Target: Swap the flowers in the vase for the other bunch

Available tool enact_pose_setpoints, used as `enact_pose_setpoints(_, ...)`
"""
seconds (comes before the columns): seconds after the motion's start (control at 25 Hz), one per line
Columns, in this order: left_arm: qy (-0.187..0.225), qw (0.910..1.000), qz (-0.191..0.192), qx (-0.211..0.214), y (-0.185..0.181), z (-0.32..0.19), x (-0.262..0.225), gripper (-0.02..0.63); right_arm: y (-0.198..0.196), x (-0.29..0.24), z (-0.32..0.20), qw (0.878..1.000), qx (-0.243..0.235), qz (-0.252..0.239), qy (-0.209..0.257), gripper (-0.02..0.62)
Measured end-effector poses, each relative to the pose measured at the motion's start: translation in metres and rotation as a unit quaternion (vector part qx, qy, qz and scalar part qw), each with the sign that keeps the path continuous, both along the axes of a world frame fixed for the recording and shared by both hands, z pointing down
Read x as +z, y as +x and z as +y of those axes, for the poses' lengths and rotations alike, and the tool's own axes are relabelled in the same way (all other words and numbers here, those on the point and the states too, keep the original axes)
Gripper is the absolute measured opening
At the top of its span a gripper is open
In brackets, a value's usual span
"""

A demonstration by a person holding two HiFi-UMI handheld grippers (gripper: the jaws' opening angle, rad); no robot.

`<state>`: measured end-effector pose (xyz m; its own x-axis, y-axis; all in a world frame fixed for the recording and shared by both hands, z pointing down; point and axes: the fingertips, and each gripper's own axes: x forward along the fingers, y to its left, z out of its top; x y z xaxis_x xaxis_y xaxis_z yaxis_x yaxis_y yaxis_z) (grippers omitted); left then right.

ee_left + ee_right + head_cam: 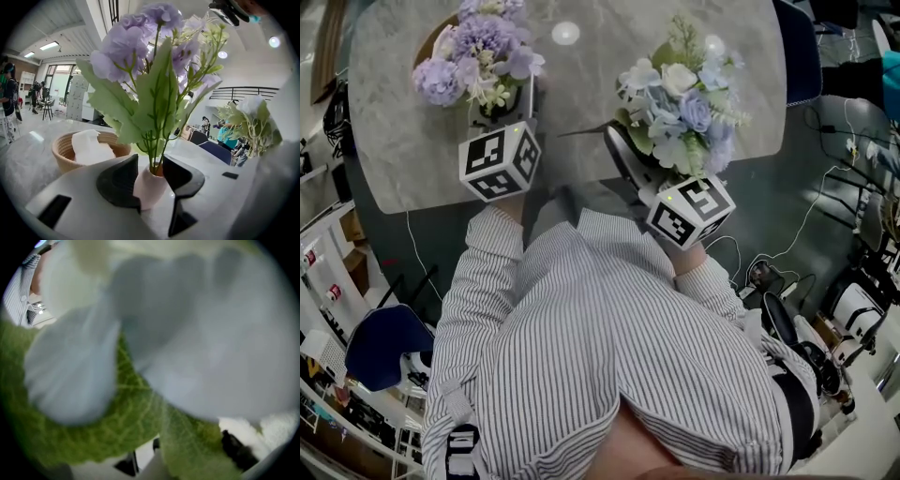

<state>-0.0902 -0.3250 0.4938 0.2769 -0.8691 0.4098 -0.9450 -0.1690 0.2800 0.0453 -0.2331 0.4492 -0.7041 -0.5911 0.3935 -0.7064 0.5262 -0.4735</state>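
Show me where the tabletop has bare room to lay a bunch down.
Bare table stretches between the purple flowers and the blue-white bunch, and along its left edge in the head view. Crowded: the far-left corner, where vase, basket and left gripper cluster.

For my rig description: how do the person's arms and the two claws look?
Striped sleeves, white with thin dark lines. The left claw and right claw each carry a white cube with black square markers. The left claw's fingers are black, its body white.

The vase point(151, 190) looks smooth and matt — the basket point(63, 152) coarsely woven, the table point(581, 103) glossy marble.
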Motion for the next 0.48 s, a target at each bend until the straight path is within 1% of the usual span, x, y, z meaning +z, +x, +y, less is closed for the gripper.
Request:
enact_pose_setpoints(0.08, -0.001, 1.0000, -0.003, -0.001, 0.0010, -0.0001, 0.0001, 0.166, 0.0007, 0.0007, -0.0004, 1.000, 0.000, 0.000, -0.002, 0.037)
enact_pose_setpoints(0.4, 0.006, 0.9998, -0.022, 0.000, 0.0018, -0.0016, -0.0042, 0.082, -0.0006, 0.0019, -0.0001, 1.000, -0.003, -0.001, -0.005, 0.037)
enact_pose_setpoints(0.48, 0.006, 0.9997, -0.022, 0.003, 0.0026, -0.0014, -0.0049, 0.072, 0.0000, 0.0019, 0.0004, 1.000, 0.001, -0.004, -0.006, 0.037)
